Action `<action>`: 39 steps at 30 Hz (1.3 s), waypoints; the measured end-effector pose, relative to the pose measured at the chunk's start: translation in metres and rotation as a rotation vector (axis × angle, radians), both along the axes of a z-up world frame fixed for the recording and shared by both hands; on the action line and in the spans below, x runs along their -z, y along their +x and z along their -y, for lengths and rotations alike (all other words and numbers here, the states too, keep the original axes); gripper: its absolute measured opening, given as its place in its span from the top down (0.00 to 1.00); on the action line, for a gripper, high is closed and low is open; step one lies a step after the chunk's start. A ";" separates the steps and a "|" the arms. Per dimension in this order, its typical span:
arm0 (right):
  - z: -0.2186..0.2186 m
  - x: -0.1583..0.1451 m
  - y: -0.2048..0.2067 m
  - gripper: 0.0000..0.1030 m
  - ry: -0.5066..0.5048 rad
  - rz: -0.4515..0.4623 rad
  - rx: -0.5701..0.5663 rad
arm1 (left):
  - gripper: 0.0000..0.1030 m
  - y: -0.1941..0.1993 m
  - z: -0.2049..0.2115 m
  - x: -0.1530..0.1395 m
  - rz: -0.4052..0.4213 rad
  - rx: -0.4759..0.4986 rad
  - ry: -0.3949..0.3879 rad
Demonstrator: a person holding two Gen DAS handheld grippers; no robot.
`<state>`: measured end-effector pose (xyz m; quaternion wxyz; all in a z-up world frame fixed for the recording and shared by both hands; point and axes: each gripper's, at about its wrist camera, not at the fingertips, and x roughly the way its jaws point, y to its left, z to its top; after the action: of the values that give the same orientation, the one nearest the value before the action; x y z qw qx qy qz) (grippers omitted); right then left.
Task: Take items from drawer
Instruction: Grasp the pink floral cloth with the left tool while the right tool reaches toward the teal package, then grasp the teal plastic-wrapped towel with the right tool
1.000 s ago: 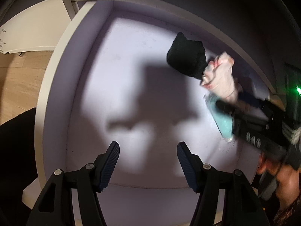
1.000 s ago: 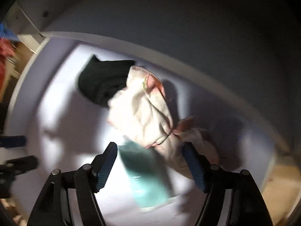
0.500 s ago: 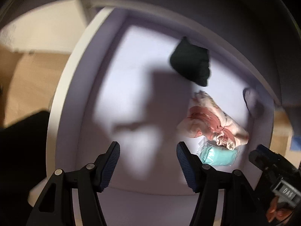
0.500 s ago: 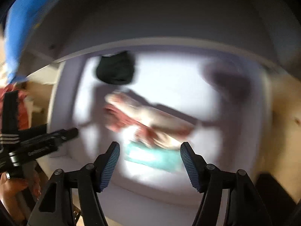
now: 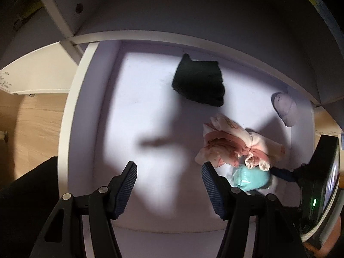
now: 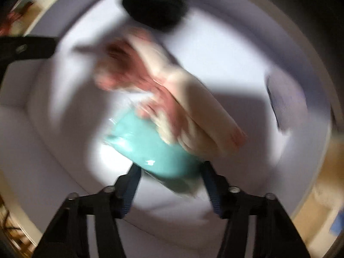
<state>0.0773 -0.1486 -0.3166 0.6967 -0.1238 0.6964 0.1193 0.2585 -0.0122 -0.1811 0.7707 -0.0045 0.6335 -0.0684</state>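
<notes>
Left gripper: your left gripper (image 5: 168, 185) had its fingers spread wide, nothing between them, hanging over the bare near part of the drawer floor.

Right gripper: your right gripper (image 6: 169, 180) was spread too, with the teal packet (image 6: 150, 150) sitting right in the gap. The picture was too smeared to say if the pads (image 6: 133, 185) actually touched it, so no grip I could confirm.

Drawer: the white drawer (image 5: 71, 116) was pulled out, and all the items lay in its right half.

Teal packet spot: near right of the drawer, in clear wrap, partly tucked under the pink and cream cloth bundle (image 5: 238, 148).

Black cloth: the folded black cloth (image 5: 198, 83) sat at the far side, apart from the bundle.

Grey piece: a small pale grey cloth piece (image 5: 284, 108) lay at the far right by the drawer wall.

Left view only: it showed your right gripper (image 5: 281, 174) coming in from the right, with a blue fingertip (image 5: 281, 174) just beside the packet, plus the wooden floor (image 5: 32, 129) on the left.

Right view only: it showed the packet between the fingers up close, and one black finger of your left gripper (image 6: 28, 49) poking in at the left edge. Everything there was motion-blurred.
</notes>
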 end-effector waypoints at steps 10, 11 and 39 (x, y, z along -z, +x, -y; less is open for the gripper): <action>0.073 0.013 -0.024 0.44 0.190 -0.246 0.492 | 0.39 0.007 0.081 0.020 0.041 0.385 0.086; 0.076 0.013 -0.025 0.44 0.191 -0.245 0.497 | 0.39 0.008 0.092 0.024 0.058 0.449 0.122; 0.105 -0.018 -0.019 0.40 0.255 -0.225 0.548 | 0.39 -0.022 0.141 0.018 0.028 0.769 0.192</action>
<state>0.0583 -0.2537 -0.2987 0.6316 0.1703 0.7559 0.0264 0.2366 -0.1532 -0.1995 0.6942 0.3063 0.5820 -0.2924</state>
